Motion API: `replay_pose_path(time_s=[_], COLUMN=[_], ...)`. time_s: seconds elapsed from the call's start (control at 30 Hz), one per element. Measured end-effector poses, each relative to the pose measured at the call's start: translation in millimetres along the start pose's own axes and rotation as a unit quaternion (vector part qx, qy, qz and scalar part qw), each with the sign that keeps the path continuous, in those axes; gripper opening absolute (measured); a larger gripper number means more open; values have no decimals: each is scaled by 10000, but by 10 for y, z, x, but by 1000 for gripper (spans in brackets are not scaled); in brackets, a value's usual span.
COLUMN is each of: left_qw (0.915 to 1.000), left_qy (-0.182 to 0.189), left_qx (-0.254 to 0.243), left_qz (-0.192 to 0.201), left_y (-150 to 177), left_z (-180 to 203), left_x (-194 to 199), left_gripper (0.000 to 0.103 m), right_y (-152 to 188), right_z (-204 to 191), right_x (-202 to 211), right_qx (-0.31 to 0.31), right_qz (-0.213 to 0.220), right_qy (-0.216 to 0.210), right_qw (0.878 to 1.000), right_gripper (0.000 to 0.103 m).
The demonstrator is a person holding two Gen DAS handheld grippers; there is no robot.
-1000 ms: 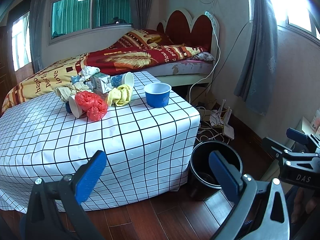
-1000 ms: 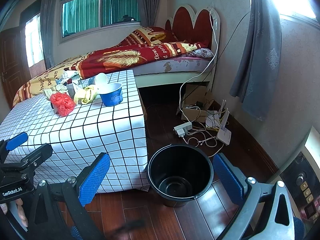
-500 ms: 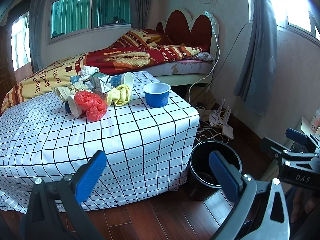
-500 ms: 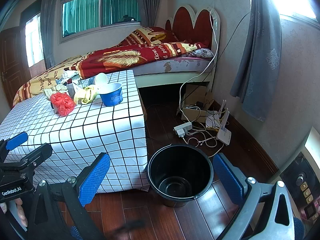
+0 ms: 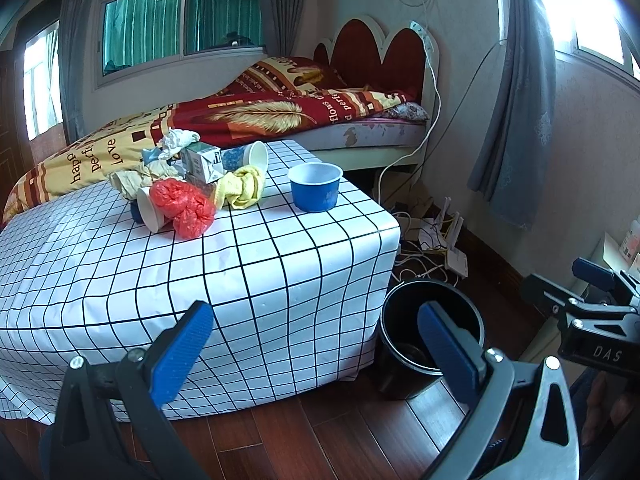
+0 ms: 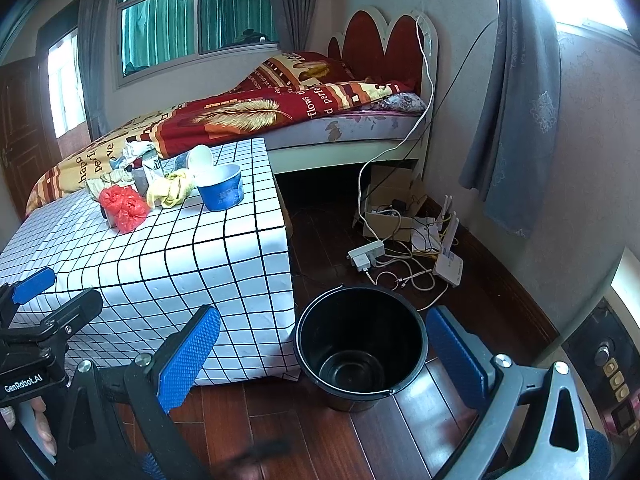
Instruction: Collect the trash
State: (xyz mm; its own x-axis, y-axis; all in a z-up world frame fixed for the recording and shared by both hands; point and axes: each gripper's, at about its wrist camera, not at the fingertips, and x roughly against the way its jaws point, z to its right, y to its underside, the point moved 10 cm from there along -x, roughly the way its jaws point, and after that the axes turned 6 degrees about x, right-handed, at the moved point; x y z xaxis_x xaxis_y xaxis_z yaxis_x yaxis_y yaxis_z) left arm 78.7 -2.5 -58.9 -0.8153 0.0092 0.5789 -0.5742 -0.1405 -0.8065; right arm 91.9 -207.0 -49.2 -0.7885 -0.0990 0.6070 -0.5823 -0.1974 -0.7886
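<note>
Trash lies on the far part of a table with a white grid cloth (image 5: 240,264): a blue bowl (image 5: 315,187), a red plastic bag (image 5: 184,208), a yellow rag (image 5: 244,186), a small carton (image 5: 202,162), paper cups and crumpled paper. The bowl (image 6: 221,193) and the red bag (image 6: 125,208) also show in the right wrist view. A black bucket (image 6: 360,352) stands empty on the floor beside the table; it also shows in the left wrist view (image 5: 430,344). My left gripper (image 5: 316,344) is open and empty, low before the table. My right gripper (image 6: 324,354) is open and empty, before the bucket.
A bed (image 5: 280,120) with a red and yellow quilt stands behind the table. Cables, a power strip (image 6: 366,254) and a router (image 6: 448,262) lie on the wooden floor by the right wall. Grey curtains (image 6: 512,120) hang at right.
</note>
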Motion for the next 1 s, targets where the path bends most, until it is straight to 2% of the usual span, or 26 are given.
replay_pose_path(time_s=[0.3, 0.47, 0.57, 0.73, 0.9, 1.0], left_qw=[10000, 9995, 9982, 9960, 9950, 9946], left_qy=[-73, -295, -532, -706, -589, -557], left_qx=[30, 130, 249, 520, 811, 866], left_qz=[-2, 52, 136, 186, -20, -124], left_y=[20, -90, -201, -319, -336, -396], left_z=[-94, -360, -617, -1051, -1317, -1404], left_x=[-19, -85, -151, -303, -594, -812], left_gripper=[103, 103, 103, 103, 102, 95], right_y=[14, -126, -284, -532, -743, -882], right_z=[-55, -167, -312, -658, -964, -1099], right_x=[-23, -124, -236, -460, -802, -1097], right_qx=[58, 210, 307, 704, 900, 989], right_qz=[-35, 36, 125, 266, 322, 283], right_qy=[-25, -205, -442, -802, -1062, -1095], right_qw=[10000, 9996, 9985, 9939, 9897, 9887], right_gripper=[103, 103, 103, 103, 103, 103])
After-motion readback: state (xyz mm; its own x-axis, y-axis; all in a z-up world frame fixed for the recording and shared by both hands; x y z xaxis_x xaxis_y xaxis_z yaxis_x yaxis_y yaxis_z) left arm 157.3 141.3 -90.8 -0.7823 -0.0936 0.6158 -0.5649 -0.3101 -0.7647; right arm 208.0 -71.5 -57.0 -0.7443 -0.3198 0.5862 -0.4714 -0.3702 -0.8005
